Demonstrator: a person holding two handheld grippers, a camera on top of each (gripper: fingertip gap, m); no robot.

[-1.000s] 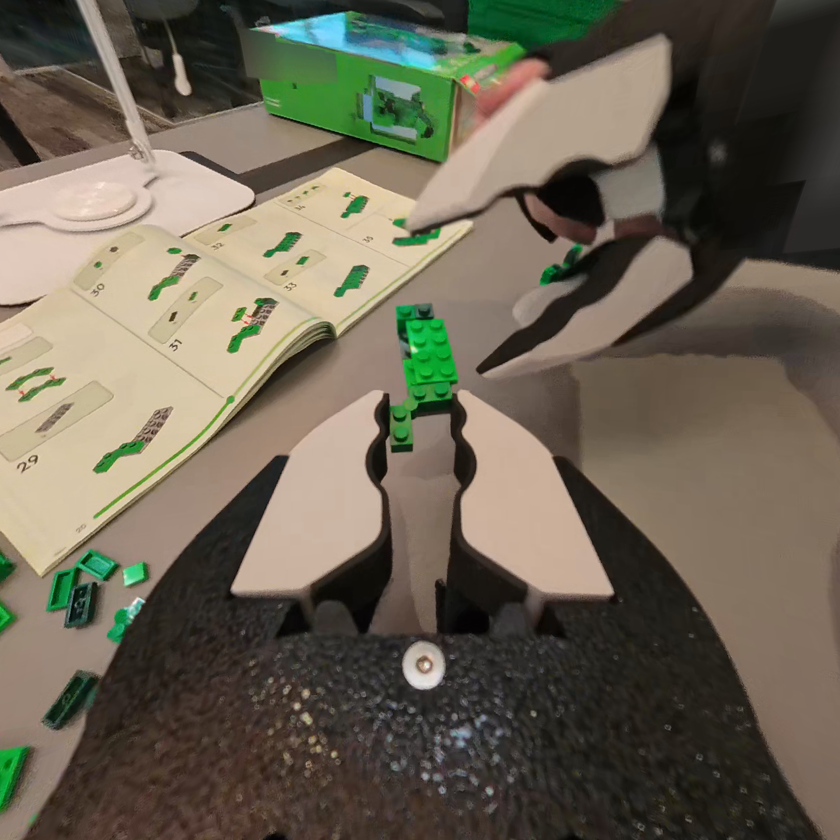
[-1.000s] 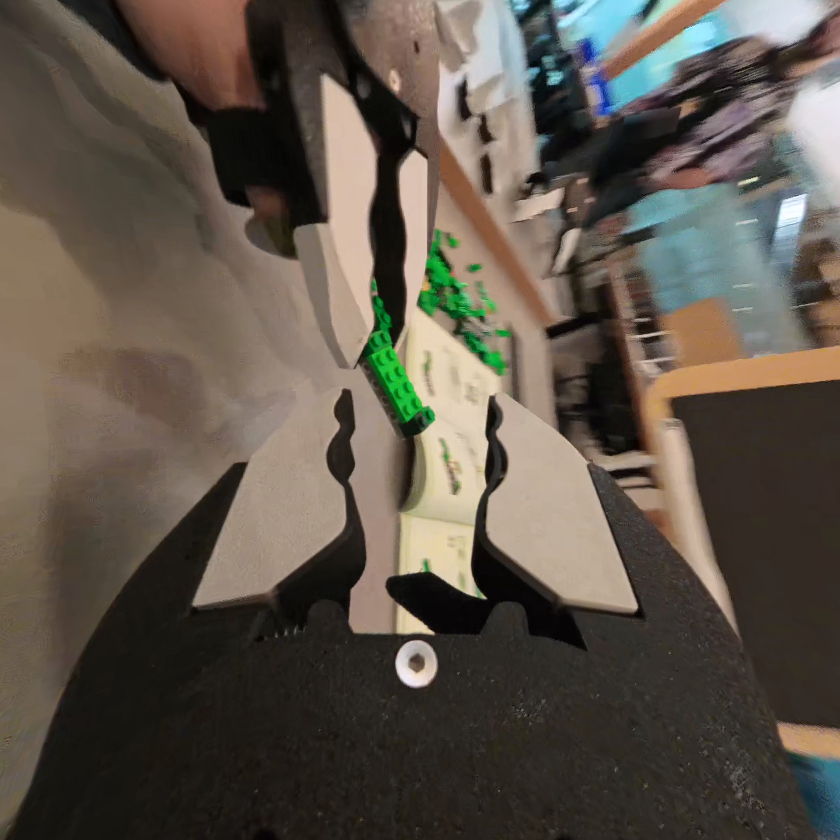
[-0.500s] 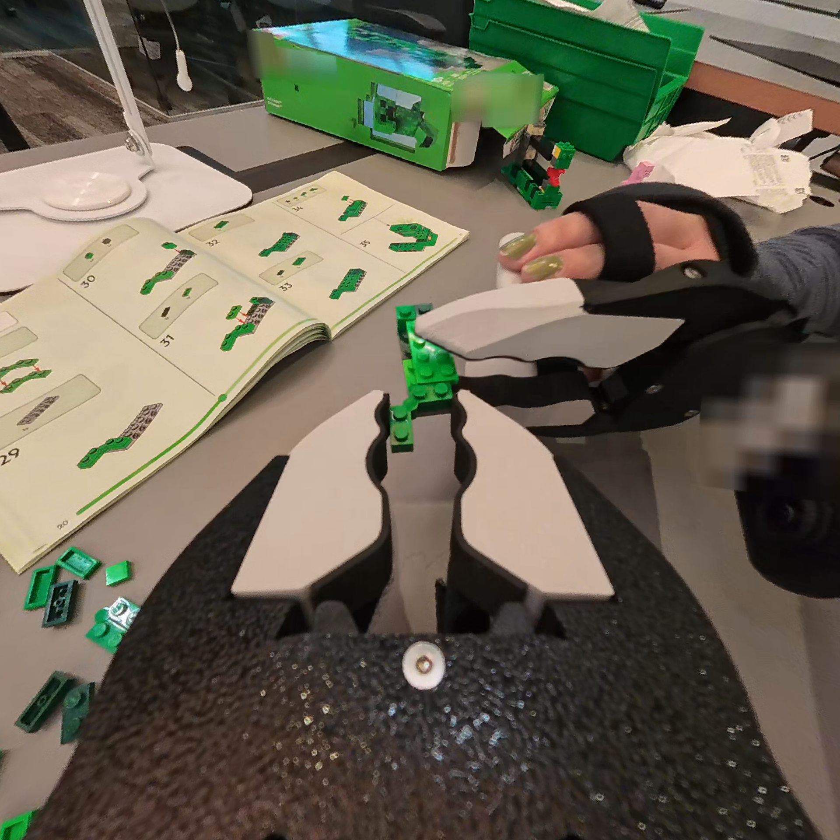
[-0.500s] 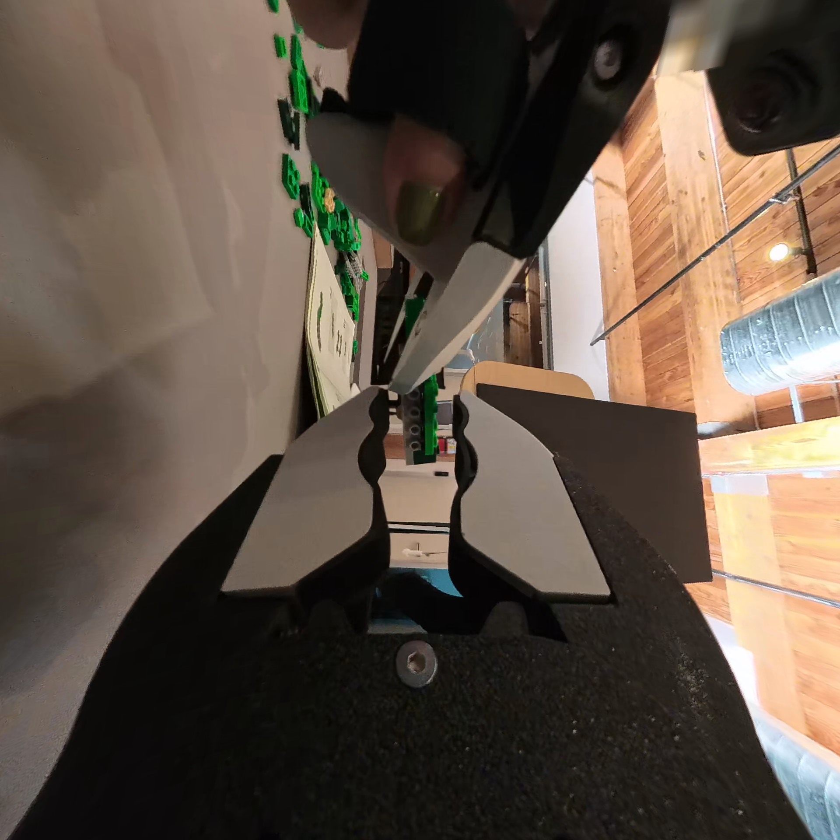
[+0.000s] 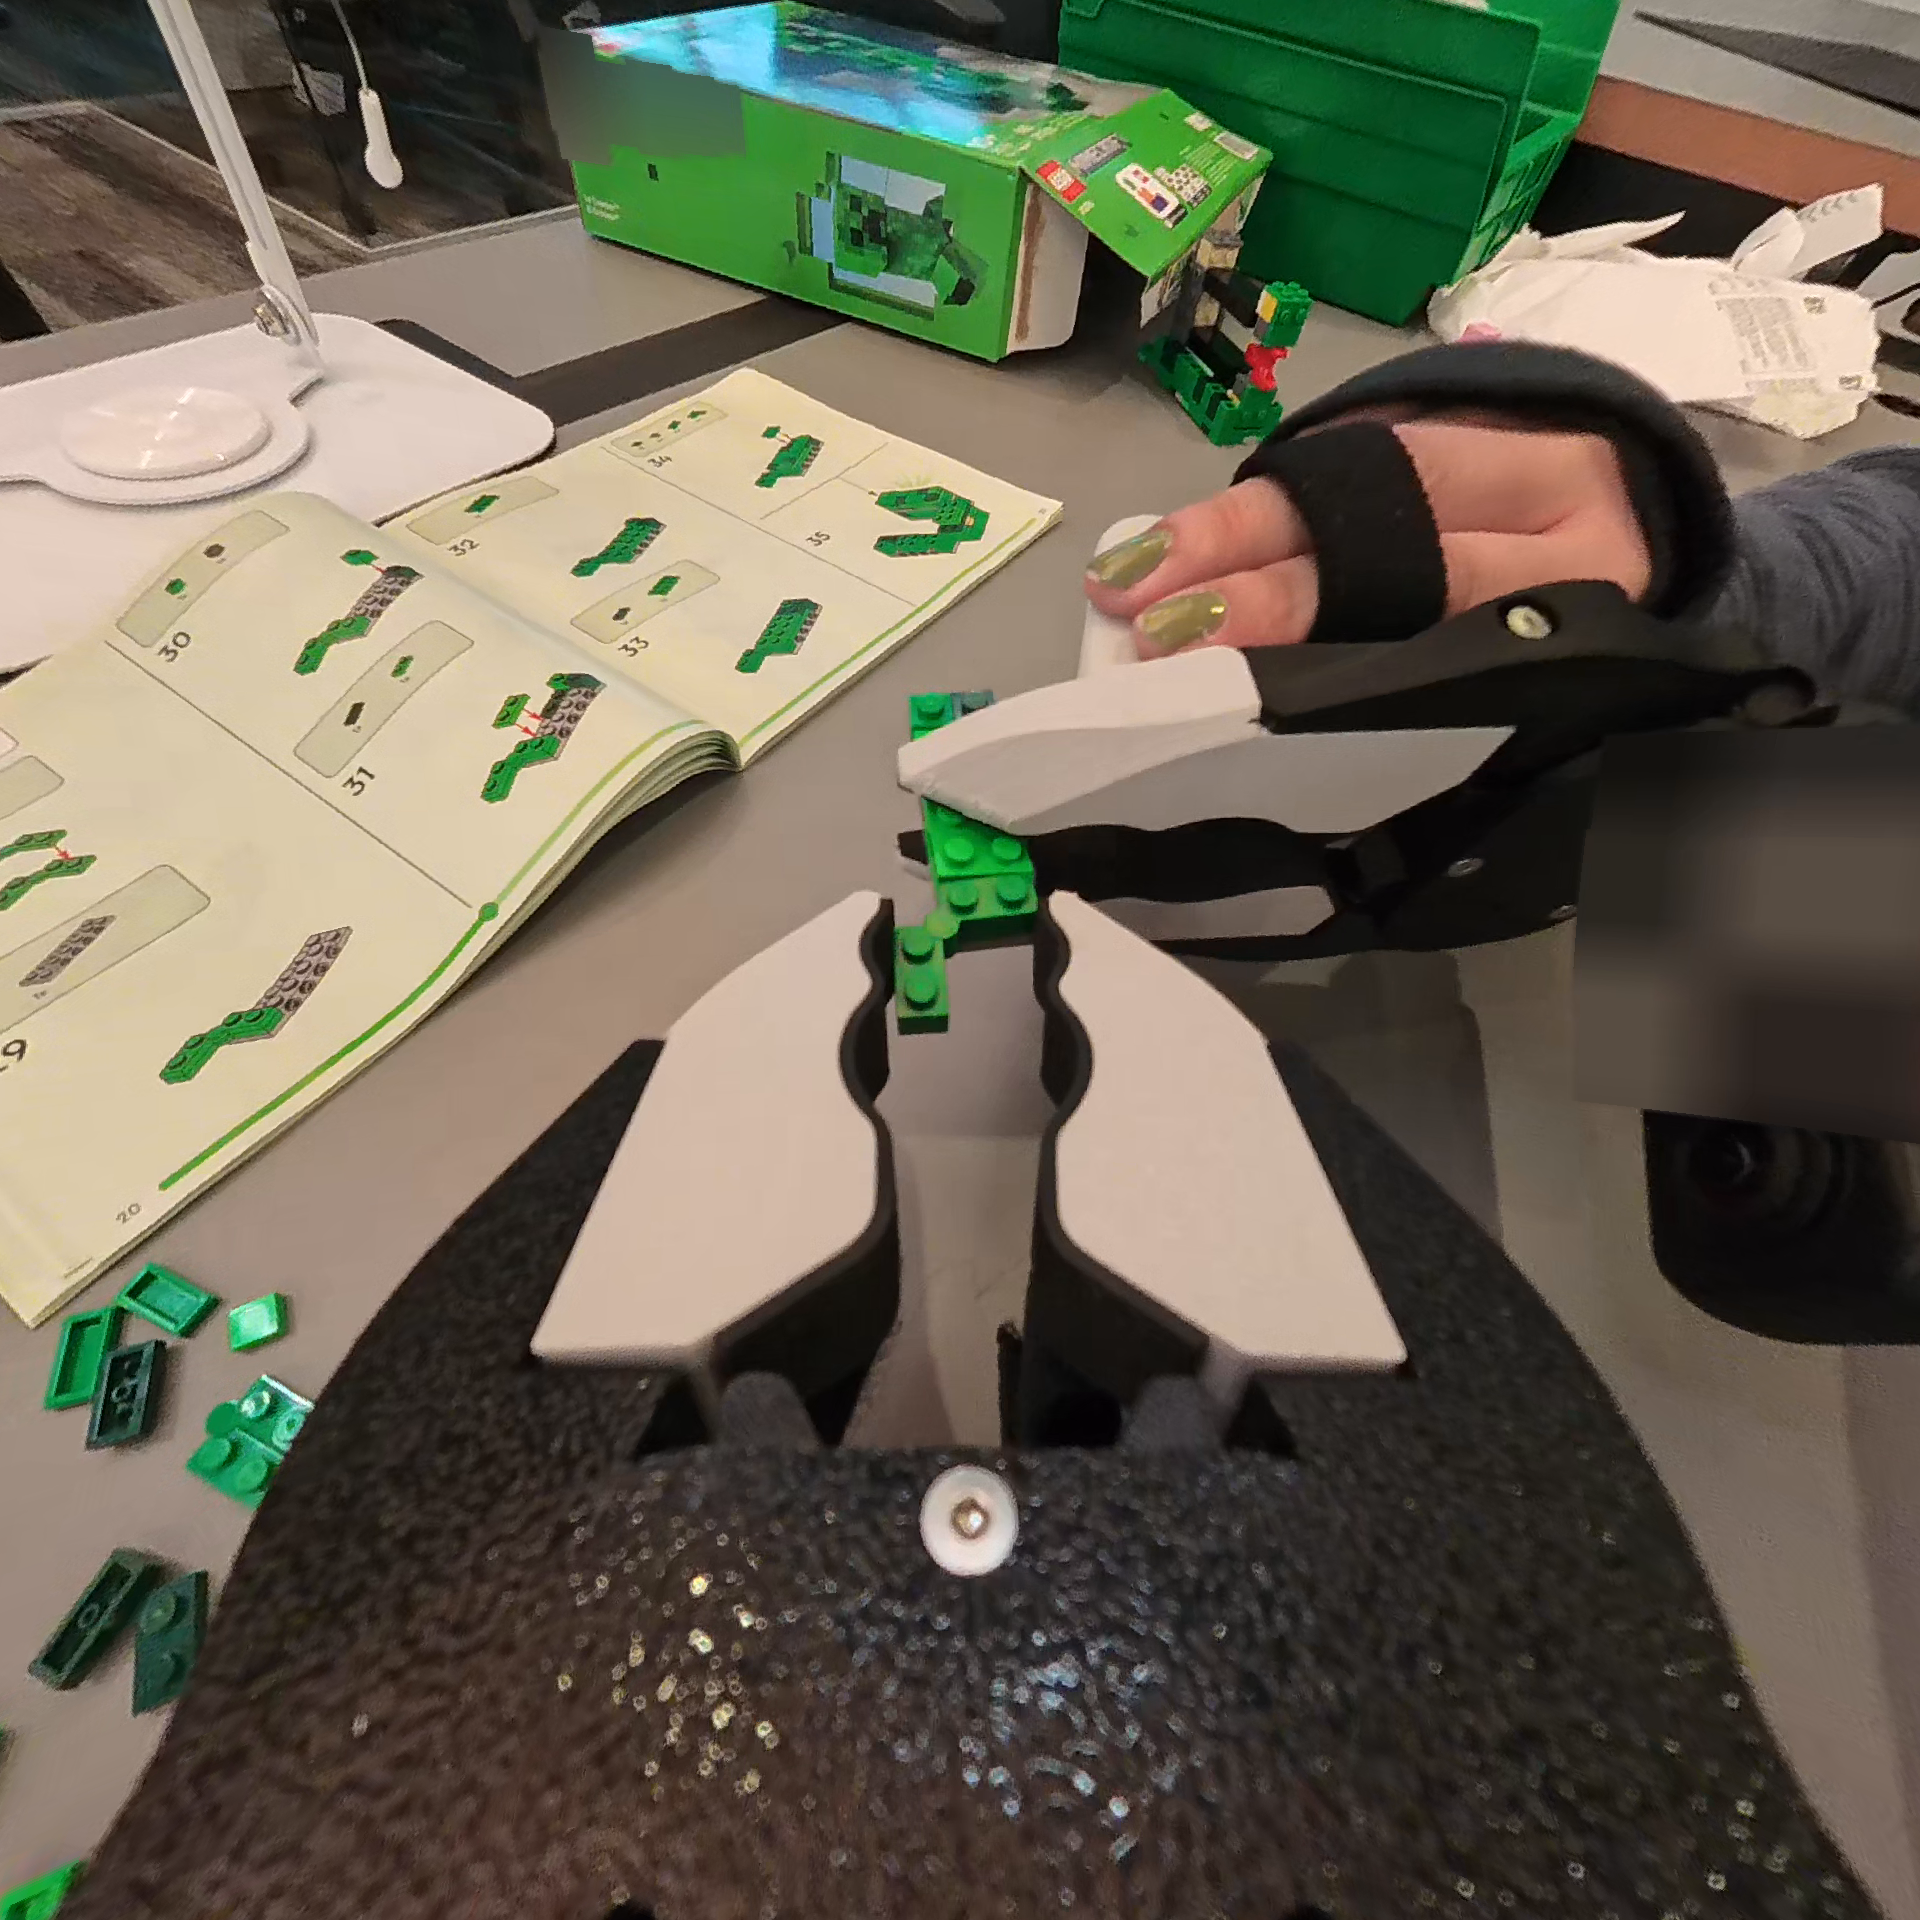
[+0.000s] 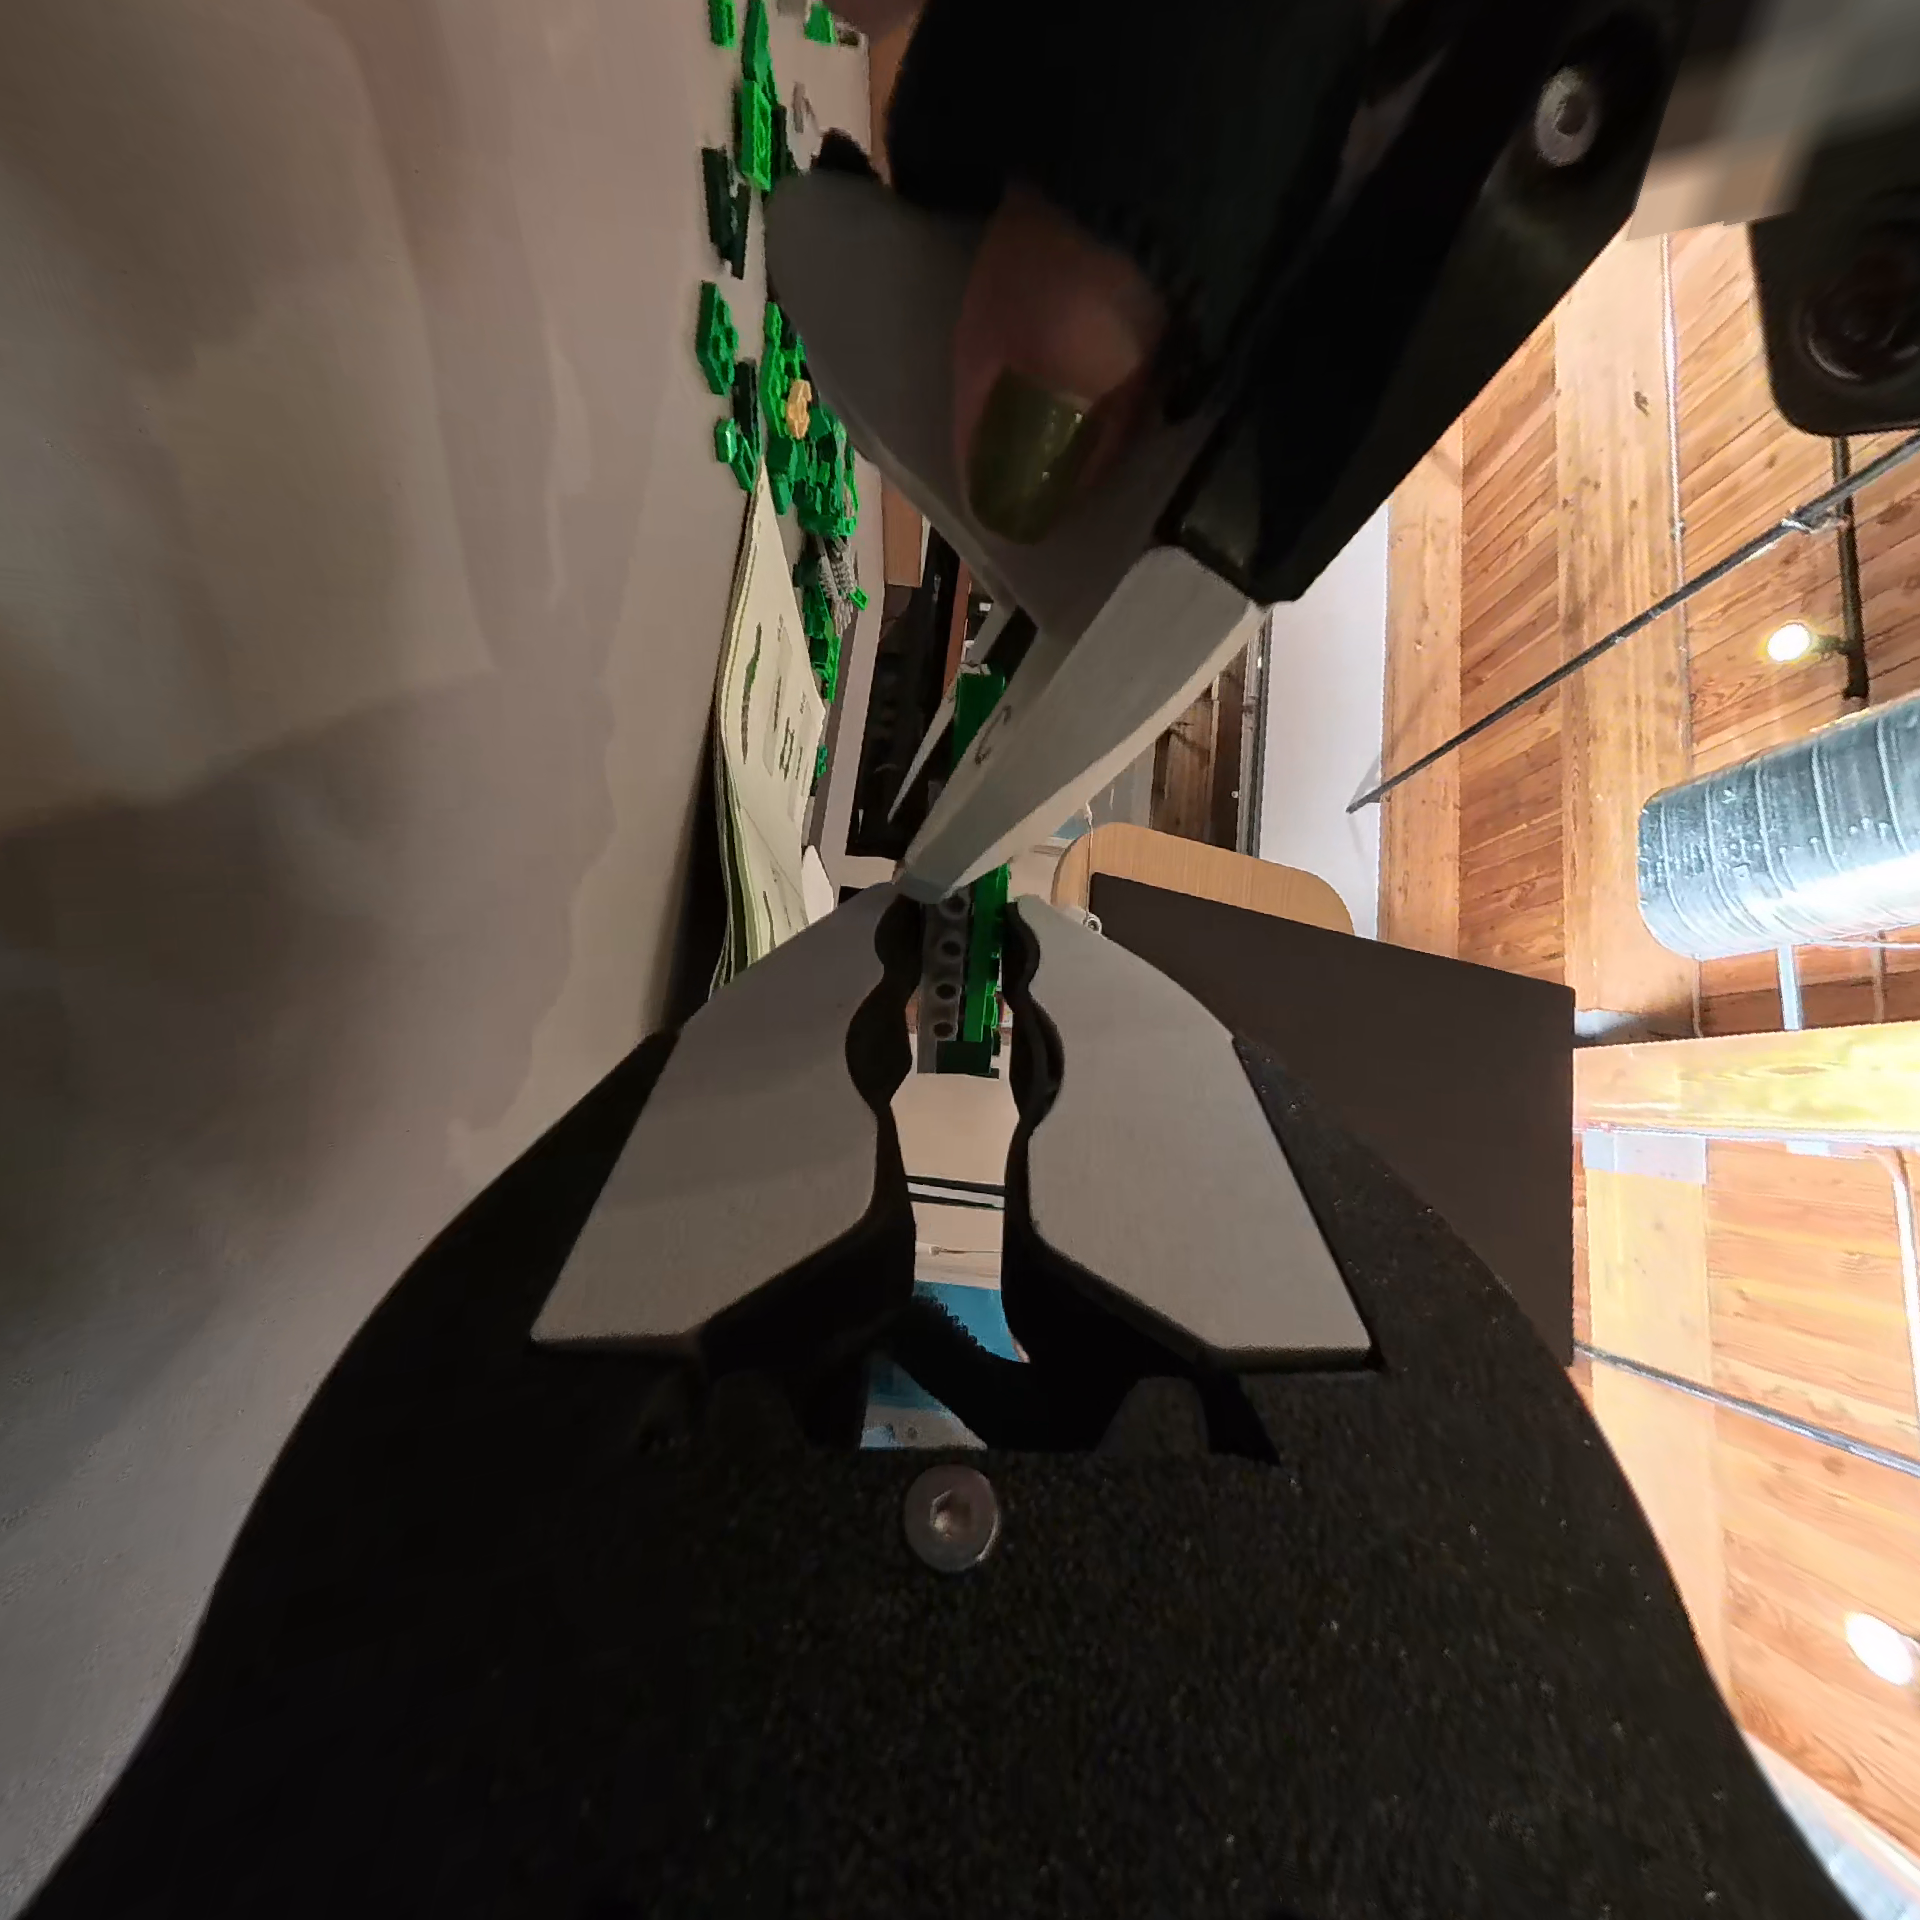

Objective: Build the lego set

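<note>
A green lego assembly (image 5: 977, 862) with a grey underside is held just above the grey table (image 5: 1143, 582). My left gripper (image 5: 961, 920) is shut on its near end. My right gripper (image 5: 914, 810) reaches in from the right, turned on its side, with one finger over and one under the assembly, shut on it. In the right wrist view my right gripper (image 6: 954, 914) clamps the grey and green assembly (image 6: 961, 997), and my left gripper (image 6: 902, 842) comes in from above at the same spot. A hand (image 5: 1403, 551) holds the right gripper.
An open instruction booklet (image 5: 468, 727) lies to the left. Behind it are a white lamp base (image 5: 208, 436), a green set box (image 5: 831, 197), a small built model (image 5: 1226, 364), a green bin (image 5: 1351, 135) and crumpled paper (image 5: 1662, 312). Loose green pieces (image 5: 156, 1361) lie near left. Left and right tips are no more than a few centimetres apart.
My right gripper came down from the upper right, turned on its side and closed on the assembly. My left gripper kept its hold and barely moved.
</note>
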